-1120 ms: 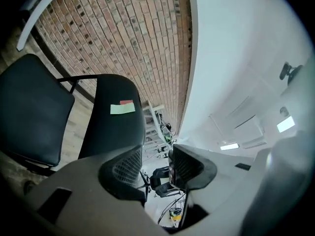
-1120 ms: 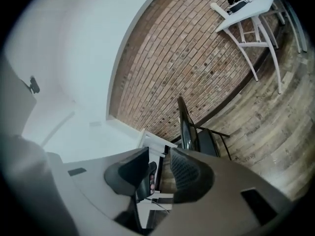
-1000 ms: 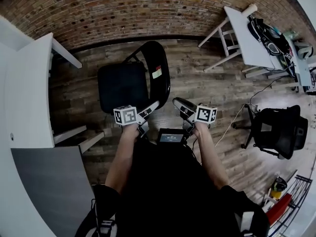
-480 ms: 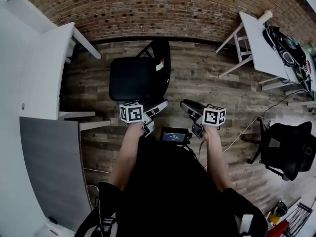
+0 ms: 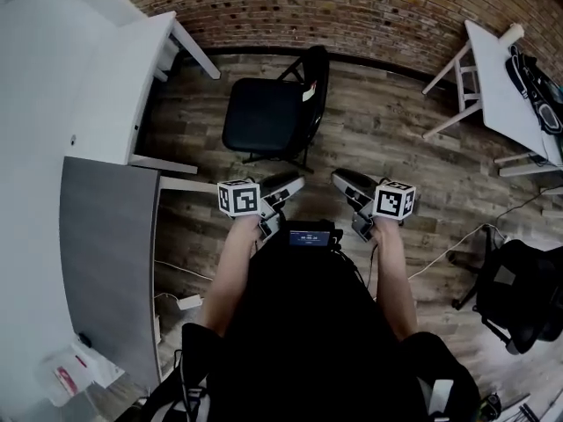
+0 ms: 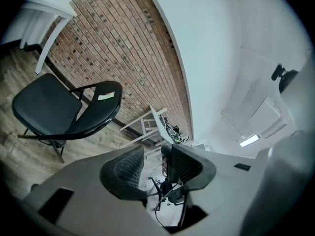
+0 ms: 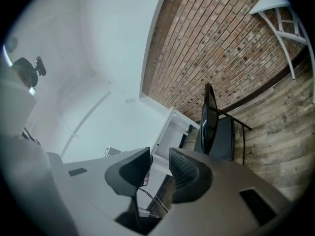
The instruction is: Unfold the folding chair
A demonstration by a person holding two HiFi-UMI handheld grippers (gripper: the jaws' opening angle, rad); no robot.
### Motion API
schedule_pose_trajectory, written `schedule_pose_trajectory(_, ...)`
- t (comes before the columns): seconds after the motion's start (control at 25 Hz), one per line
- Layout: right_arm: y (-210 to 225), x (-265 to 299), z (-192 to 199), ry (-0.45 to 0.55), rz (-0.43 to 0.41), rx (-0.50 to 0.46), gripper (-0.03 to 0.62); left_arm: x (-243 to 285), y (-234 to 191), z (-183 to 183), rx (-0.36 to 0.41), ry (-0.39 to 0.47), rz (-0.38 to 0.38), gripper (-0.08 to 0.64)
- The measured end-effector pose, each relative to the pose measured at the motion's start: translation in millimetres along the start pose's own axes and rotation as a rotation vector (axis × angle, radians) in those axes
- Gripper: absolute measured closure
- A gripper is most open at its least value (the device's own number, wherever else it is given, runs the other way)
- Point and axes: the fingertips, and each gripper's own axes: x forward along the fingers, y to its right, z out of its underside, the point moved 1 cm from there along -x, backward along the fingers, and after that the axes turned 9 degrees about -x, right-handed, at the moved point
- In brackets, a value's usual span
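1. Desks fill the head view from 7 to 10 o'clock: a grey desk below a white table.
2. At 12 o'clock the folding chair stands open on the wood floor, well apart from both grippers. A small label sits on its backrest, its print too small to read.
3. The left gripper has nothing between its fingers, which have just been closing and are slightly apart.
4. The right gripper shows a narrow gap between its fingers, also empty.
5. At 4 o'clock stands an office chair.
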Motion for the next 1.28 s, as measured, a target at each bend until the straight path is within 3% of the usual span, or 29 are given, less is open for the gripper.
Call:
schedule_pose_trajectory(0.36,-42.7,20.2,-9.2,0.095,-0.097,0.016,0.485,-41.2,7.2,-7.0,0.047,0.055,-0.028,0.374)
schedule_pose_trajectory(0.68,-79.1,49.3,13.2,0.082,-0.036,-0.005,0.494,-87.9,10.2,-10.0,0.047,0.047,0.070,0.374)
schedule_pose_trajectory(0.88,-102.6,52.2,36.6,0.057,0.048,-0.024,0.499,-105.1,2.1,3.0,0.017,0.013,0.135,0.376)
schedule_pose_trajectory(1.12,-131.9,32.0,60.4,0.082,0.139,-0.040,0.500,-107.3,3.2,33.5,-0.011,-0.036,0.224,0.376)
schedule_pose_trajectory(1.28,-131.6,13.4,80.4,0.097,0.176,0.000,0.500,-99.2,4.1,60.4,-0.042,-0.077,0.258,0.376)
